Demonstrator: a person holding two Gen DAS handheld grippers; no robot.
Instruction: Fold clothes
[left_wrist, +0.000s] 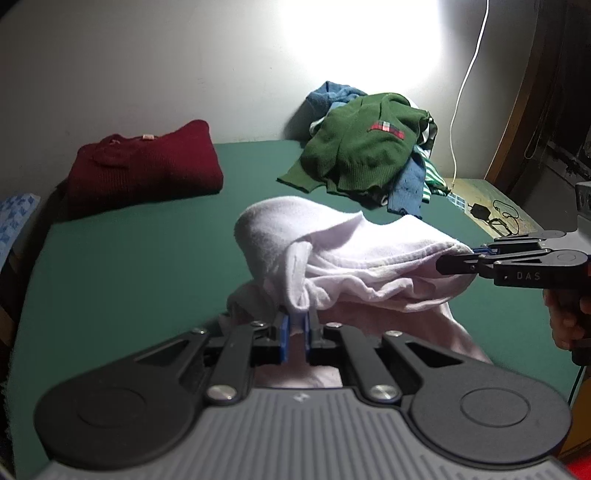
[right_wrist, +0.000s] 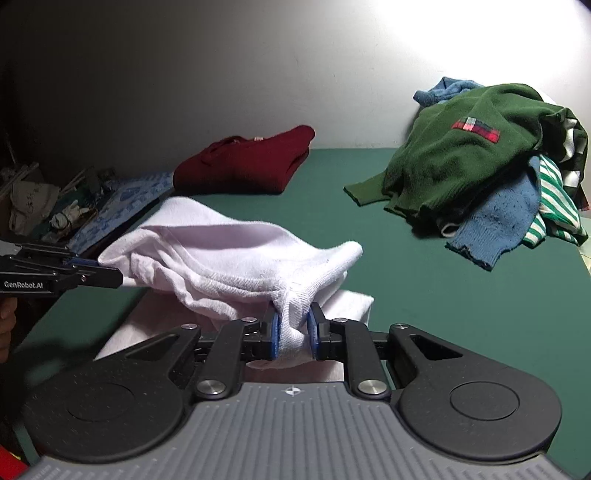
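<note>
Green cloth covers the desk (left_wrist: 122, 266), which stands against a pale wall with a folded dark red sweater (left_wrist: 147, 168) at its far left and a loose pile topped by a green sweater (right_wrist: 476, 147) at its far right. Near the front edge a white garment (left_wrist: 354, 254) is lifted partly off the desk and stretched between both grippers. The left gripper (left_wrist: 295, 325) has its fingers closed tight on one bunched end, and the right gripper (right_wrist: 293, 325) has its fingers narrowed onto the other end.
</note>
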